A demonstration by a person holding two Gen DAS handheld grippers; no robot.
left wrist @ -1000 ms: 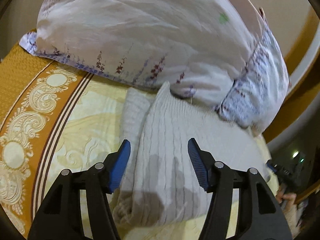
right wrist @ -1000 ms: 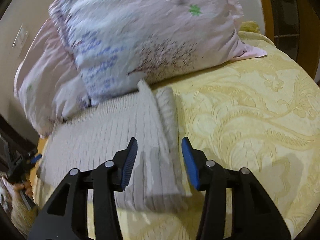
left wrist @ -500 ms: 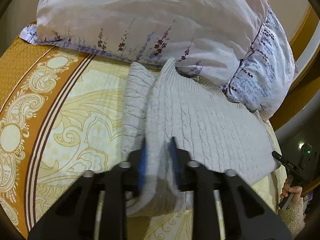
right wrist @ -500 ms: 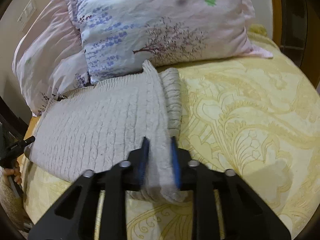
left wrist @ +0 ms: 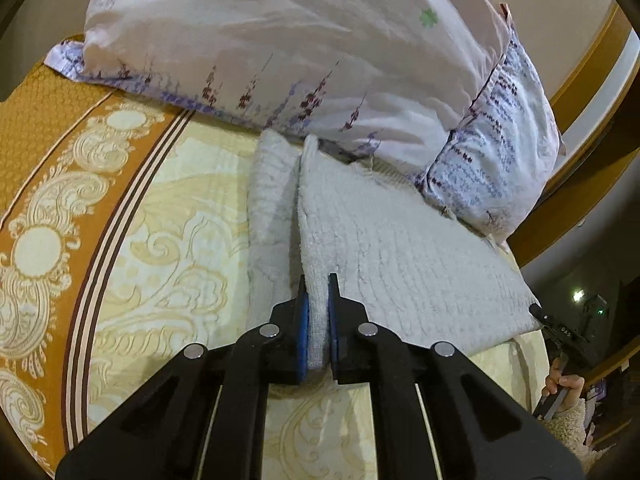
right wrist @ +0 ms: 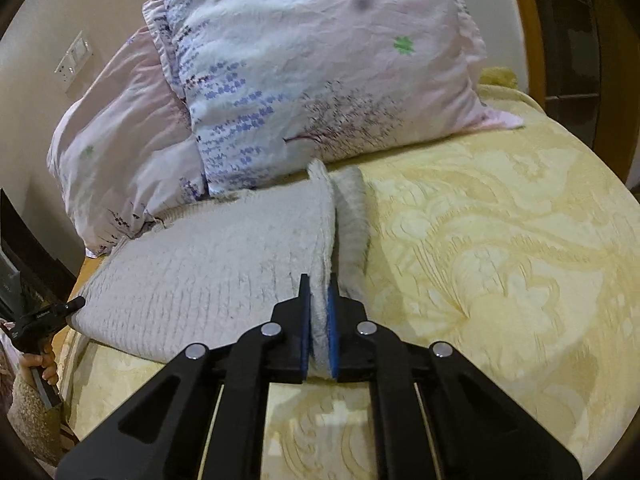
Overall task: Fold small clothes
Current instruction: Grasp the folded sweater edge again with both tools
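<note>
Bed with a yellow patterned bedspread (right wrist: 500, 260); on my left-hand side it carries a broad orange border (left wrist: 44, 184) with cream scrollwork. Wooden headboard (left wrist: 580, 64) curves behind the pillows, cream wall beyond, a switch plate (right wrist: 74, 60) on the wall in the right wrist view.

Two floral pillows ahead of both claws: a pale pink one (left wrist: 280, 40) and a white one with blue and purple sprigs (right wrist: 320, 80), the two overlapping.

Grey knitted sweater (left wrist: 400, 248) lies on the bedspread straight ahead of my claws, its far end tucked against and partly under the pillows. It is stretched between the two claws. One sleeve (left wrist: 268, 208) lies folded alongside the body, just left of my left claw; the matching one (right wrist: 352, 216) sits just right of my right claw.

Left claw (left wrist: 317, 320): blue pads pressed together on a raised ridge of the sweater's near edge, knit pinched up between them. Right claw (right wrist: 319, 320): same, clamped on a raised fold at its own near edge.

From the left wrist, the right claw's black body and my hand (left wrist: 560, 380) show far right, past the sweater's corner. From the right wrist, my other hand (right wrist: 38, 364) shows far left, gripping its black handle.
</note>
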